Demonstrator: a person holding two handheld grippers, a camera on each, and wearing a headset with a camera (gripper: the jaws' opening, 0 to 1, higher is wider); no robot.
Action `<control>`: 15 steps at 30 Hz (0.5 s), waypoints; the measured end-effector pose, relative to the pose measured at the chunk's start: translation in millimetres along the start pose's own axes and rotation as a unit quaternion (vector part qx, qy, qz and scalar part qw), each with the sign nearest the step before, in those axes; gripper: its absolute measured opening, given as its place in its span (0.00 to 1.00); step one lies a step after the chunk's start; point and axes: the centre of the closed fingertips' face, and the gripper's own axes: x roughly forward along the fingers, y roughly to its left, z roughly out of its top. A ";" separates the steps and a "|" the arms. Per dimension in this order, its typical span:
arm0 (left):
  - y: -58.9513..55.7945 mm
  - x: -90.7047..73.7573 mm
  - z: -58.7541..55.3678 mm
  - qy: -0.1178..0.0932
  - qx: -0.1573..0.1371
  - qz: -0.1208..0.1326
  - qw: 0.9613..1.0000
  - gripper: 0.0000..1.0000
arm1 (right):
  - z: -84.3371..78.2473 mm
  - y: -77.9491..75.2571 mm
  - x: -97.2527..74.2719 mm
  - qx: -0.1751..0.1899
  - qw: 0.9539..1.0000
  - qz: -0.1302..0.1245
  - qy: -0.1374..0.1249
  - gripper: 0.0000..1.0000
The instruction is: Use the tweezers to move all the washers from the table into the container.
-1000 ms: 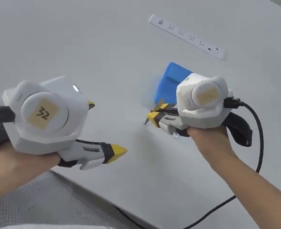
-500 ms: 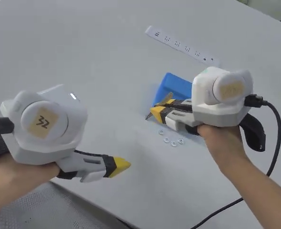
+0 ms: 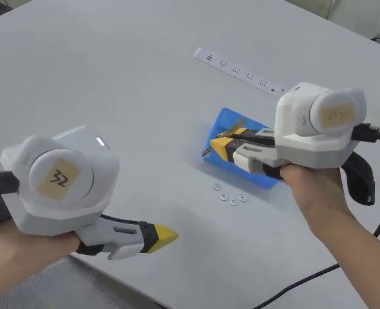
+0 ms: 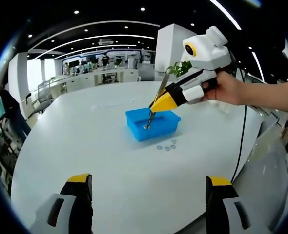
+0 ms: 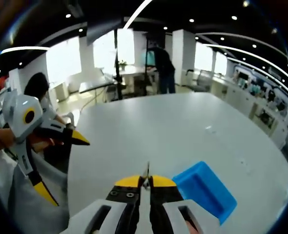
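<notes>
Your right gripper has its jaws closed on the tweezers. Their thin tips hang at one end of the blue container. Whether a washer sits between the tips is too small to tell. Your left gripper holds nothing, with its jaws spread wide, above the table's near edge.

Four washers lie flat in a loose cluster on the table, just beside the container's wall on the side toward the near edge. They are likely light, thin, hard and slick, so they will probably slide rather than lift if you push them. The best hold is probably across the band, with one tip through the hole and one on the outer rim. Squeeze gently, because springy tweezers can flick a small ring away.
</notes>
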 end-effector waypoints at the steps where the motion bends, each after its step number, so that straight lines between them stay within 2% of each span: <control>1: 0.5 -0.2 -0.5 0.001 0.000 0.002 1.000 0.99 | 1.1 -2.2 0.0 0.001 1.000 -0.002 -0.001 0.02; 9: 4.0 -1.6 -4.2 0.008 0.001 0.011 1.000 0.99 | 2.9 -18.7 1.1 0.004 1.000 -0.024 0.001 0.02; 15: 6.0 0.0 -1.7 -0.001 -0.009 0.013 1.000 0.99 | 0.4 -33.6 8.6 0.005 0.999 -0.036 0.008 0.02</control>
